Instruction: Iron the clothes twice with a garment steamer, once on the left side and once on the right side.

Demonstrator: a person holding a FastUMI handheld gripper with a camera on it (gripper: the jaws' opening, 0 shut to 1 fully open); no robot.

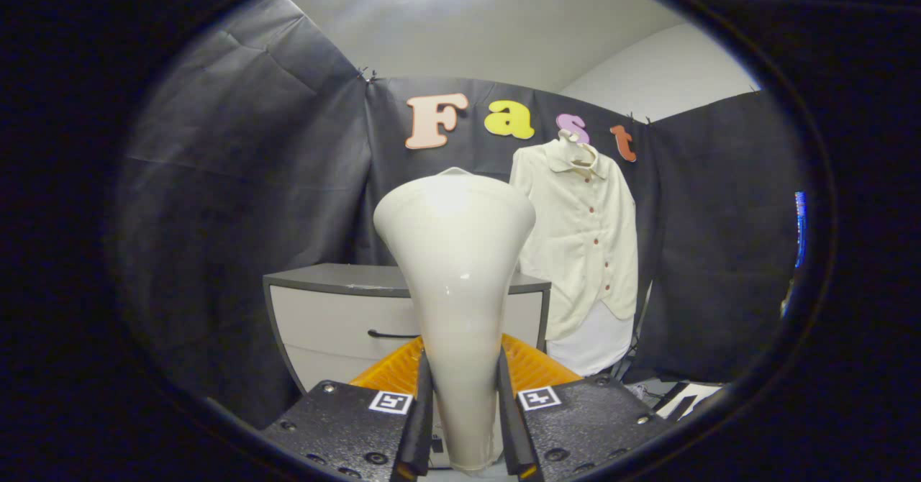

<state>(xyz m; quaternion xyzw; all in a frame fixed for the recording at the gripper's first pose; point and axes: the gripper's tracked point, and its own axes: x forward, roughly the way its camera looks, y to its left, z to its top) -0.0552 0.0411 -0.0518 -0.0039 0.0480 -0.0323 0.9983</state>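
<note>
A white garment steamer point(456, 266) stands upright between my fingers, its narrow handle pinched from both sides and its wide head flaring upward. My gripper point(464, 424) is shut on that handle. Beyond the steamer and to its right, a cream button-up shirt point(586, 244) hangs on a hanger against the black cloth wall, with a white layer showing under its hem. The steamer head is well short of the shirt and covers a little of its left edge.
A grey-and-white drawer cabinet point(338, 316) with a dark handle stands behind the steamer, left of the shirt. An orange ribbed object point(392, 370) sits low just beyond my fingers. Cables and pale items lie on the floor point(673, 396) under the shirt.
</note>
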